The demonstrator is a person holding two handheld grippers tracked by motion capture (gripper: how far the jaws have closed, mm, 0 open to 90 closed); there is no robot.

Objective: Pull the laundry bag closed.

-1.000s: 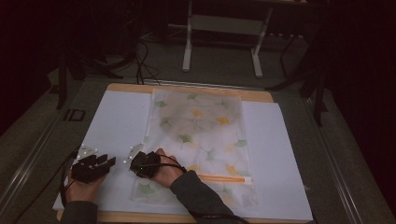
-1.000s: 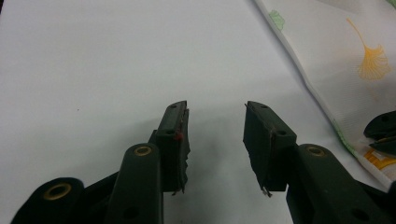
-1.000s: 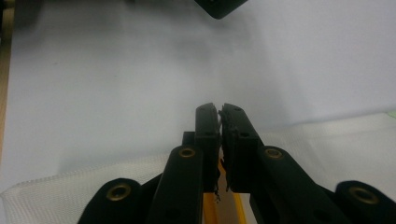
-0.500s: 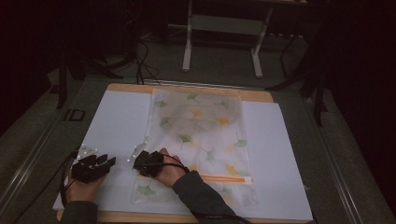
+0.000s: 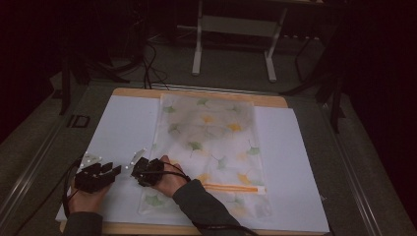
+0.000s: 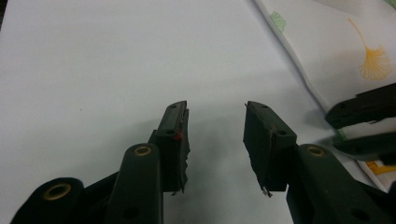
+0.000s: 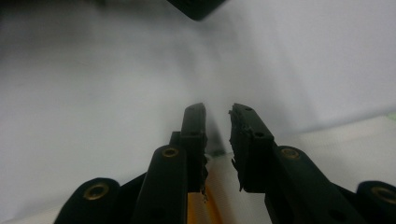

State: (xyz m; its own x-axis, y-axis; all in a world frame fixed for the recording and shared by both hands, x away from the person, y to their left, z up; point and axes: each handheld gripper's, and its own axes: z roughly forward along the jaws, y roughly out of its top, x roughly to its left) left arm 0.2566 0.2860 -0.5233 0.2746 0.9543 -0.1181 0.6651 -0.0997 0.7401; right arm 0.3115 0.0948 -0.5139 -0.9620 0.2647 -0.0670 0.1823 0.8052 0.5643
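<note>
While both hands rest near the front left corner of the table (image 5: pixel 196 94), the right tongs (image 5: pixel 134 160) are seen at the left edge of a translucent plastic bag printed with green and yellow ginkgo leaves (image 5: pixel 216 142). The bag is spread flat down the middle of a large white paper sheet (image 5: pixel 123 128) that covers the wooden tabletop, and an orange zip strip (image 5: pixel 233 187) is seen across the bag near the person's end. The right tongs have just been opening, and in the right gripper view a narrow gap is shown between their black jaws (image 7: pixel 218 122), which hang over the bag's edge and the white sheet; nothing is pinched between them. The left tongs (image 5: pixel 91 158) are held just beside the right ones, over bare paper clear of the bag. In the left gripper view their jaws (image 6: pixel 215 112) stand wide apart and empty, with the bag's edge (image 6: pixel 327 51) and the other tongs (image 6: pixel 362 121) at the right.
</note>
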